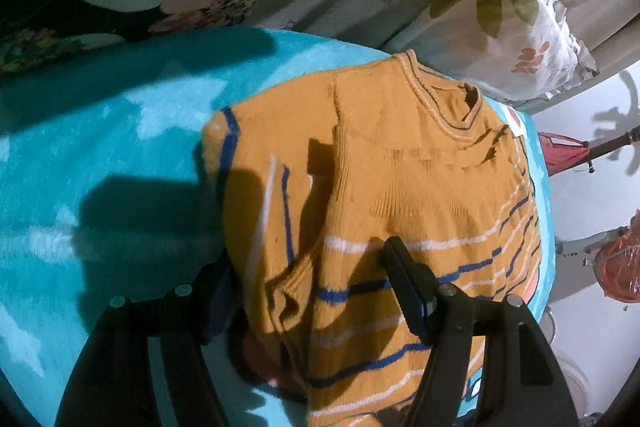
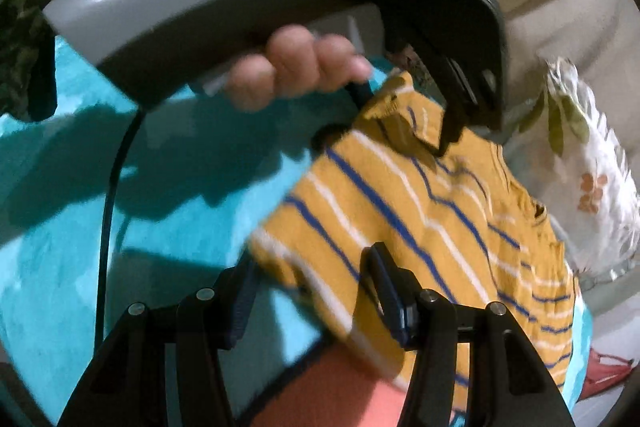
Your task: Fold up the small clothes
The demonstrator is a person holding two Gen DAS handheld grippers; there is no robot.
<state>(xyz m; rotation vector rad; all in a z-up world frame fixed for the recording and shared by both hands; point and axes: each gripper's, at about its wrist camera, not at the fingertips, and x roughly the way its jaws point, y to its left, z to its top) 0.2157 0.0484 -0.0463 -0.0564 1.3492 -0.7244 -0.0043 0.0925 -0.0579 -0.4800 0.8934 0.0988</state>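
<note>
- Currently the mustard striped sweater [image 1: 400,195] lies on the turquoise blanket [image 1: 100,155], collar toward the floral pillow [image 1: 516,11].
- Left gripper [image 1: 308,259]: jaws spread, straddling the sweater's edge, nothing pinched.
- Right gripper [image 2: 312,271]: jaws spread over the sweater's striped corner, nothing pinched.
- Person's hand [image 2: 304,67] holds the left gripper's handle above the sweater.
</note>
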